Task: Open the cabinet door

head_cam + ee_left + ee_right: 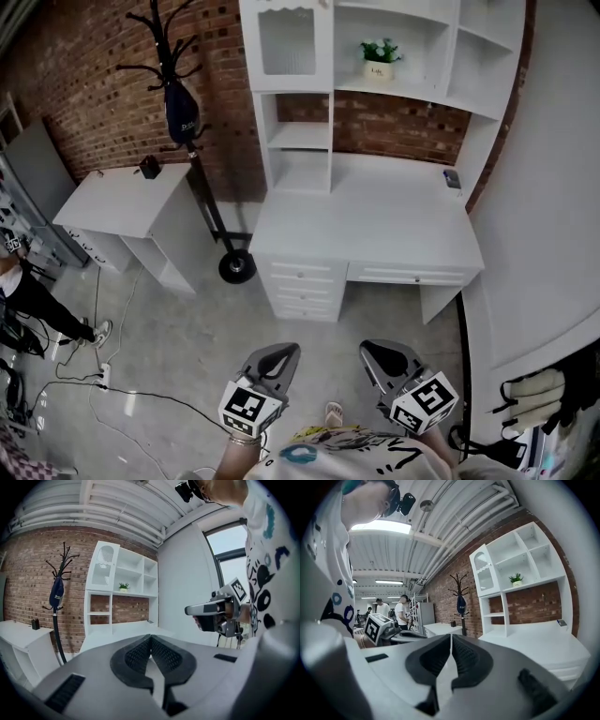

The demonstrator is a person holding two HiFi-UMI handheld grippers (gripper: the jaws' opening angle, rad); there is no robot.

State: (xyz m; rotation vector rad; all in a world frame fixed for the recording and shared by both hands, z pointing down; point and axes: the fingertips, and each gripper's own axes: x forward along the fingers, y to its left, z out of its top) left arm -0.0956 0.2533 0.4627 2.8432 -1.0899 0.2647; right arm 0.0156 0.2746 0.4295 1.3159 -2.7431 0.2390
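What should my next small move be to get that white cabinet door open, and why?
Probably step toward the desk and lift the left gripper toward the cabinet door. Both it and the right gripper are shut, empty and low by your body, with floor between them and the desk; the door, top left, looks closed.

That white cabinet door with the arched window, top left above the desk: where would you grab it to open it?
On the white cabinet door, probably the frame edge beside the open shelves, coming from the front. It sits shut and flush, and no knob shows clearly.
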